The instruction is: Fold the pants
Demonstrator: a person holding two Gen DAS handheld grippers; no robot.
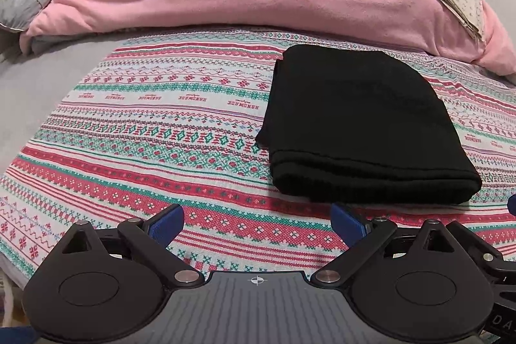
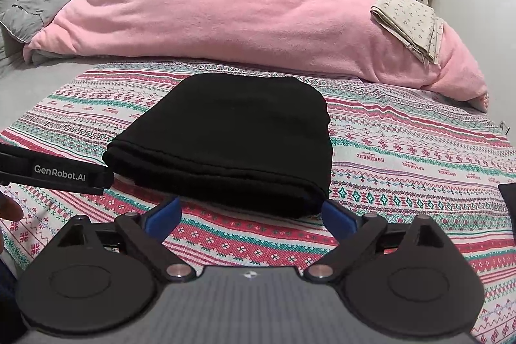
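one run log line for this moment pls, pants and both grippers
black pants: folded, flat on patterned bedspread | left gripper: open, empty | right gripper: open, empty, short of pants

Bedspread (image 2: pixel 403 150), beyond the jaws: "HANDMADE" repeated, printed upside down. Left gripper (image 2: pixel 58 174), left of the jaws: "GenRobot.AI".

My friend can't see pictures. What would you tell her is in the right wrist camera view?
Black pants lie folded into a neat bundle on a striped patterned bedspread, just beyond the open, empty right hand-held gripper. Behind them a pink blanket is heaped across the bed, with a folded cloth on top.
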